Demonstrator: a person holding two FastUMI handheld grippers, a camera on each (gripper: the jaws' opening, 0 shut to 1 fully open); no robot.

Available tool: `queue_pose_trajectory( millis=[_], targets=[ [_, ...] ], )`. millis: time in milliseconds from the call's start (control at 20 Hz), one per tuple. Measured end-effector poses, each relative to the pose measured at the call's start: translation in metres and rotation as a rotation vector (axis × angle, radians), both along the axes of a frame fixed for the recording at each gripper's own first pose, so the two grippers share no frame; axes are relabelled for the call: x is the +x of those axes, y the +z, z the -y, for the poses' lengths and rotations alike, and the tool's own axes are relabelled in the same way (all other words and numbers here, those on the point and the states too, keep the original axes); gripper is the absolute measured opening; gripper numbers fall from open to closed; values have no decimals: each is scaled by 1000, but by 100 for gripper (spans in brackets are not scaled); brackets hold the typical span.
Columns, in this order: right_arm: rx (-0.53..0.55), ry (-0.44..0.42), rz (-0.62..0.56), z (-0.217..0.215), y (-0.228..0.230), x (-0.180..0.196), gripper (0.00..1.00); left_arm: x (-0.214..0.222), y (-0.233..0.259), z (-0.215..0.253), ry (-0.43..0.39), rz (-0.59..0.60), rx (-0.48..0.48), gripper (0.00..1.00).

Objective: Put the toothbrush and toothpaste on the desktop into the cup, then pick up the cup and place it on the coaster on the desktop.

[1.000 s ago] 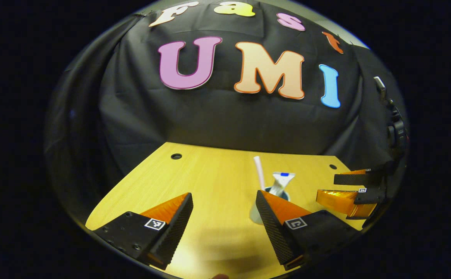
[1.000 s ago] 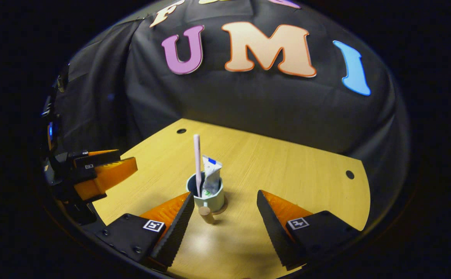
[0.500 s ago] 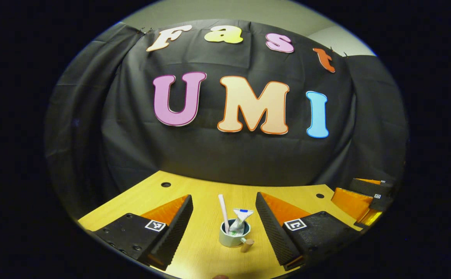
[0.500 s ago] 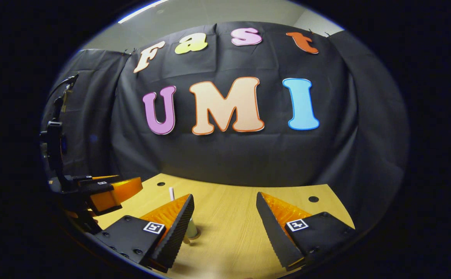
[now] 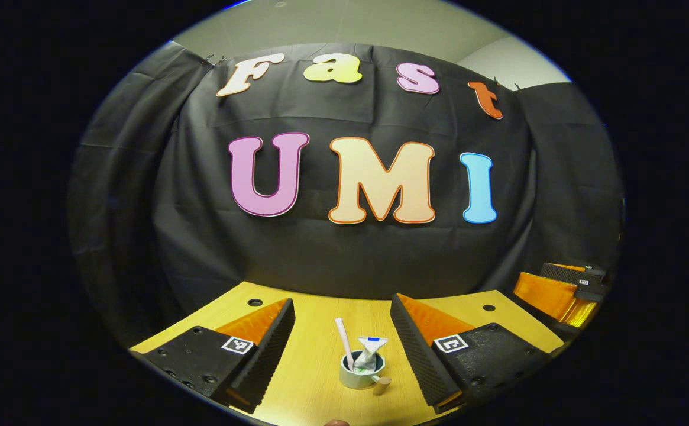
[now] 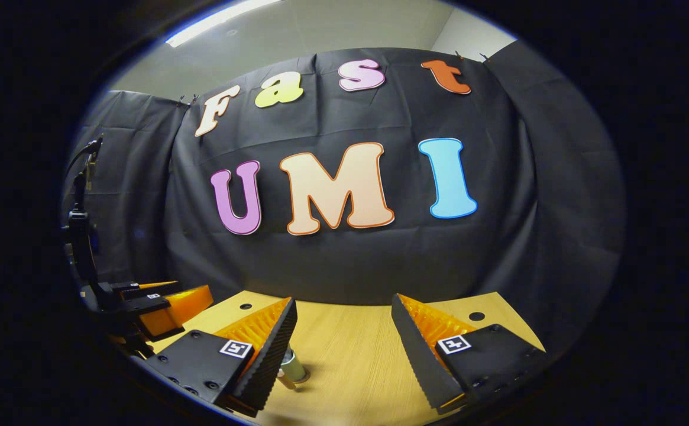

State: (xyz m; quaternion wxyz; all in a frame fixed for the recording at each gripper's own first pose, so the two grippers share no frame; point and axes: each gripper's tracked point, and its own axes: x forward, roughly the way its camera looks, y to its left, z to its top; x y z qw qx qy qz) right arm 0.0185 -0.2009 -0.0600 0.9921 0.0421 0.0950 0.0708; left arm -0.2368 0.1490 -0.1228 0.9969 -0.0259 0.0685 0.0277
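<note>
Fingers (image 5: pixel 406 349) of both my left gripper (image 5: pixel 341 340) and right gripper (image 6: pixel 344 340) were spread wide and empty, the cup (image 5: pixel 361 374) standing on the desk (image 5: pixel 314 378) with toothbrush (image 5: pixel 343 336) and toothpaste (image 5: pixel 369 355) inside, light but probably top-heavy and slick, best taken by its stubby handle (image 5: pixel 381 385).

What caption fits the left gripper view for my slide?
Open left tongs frame the cup holding toothbrush and toothpaste on the desktop.
</note>
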Motion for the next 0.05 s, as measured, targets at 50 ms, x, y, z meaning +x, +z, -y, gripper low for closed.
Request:
queue_pose_trajectory(
  millis=[50],
  targets=[
    [-2,1,3,0,1,-1,96,2,4,-1,-2,7,-9,94]
  ],
)
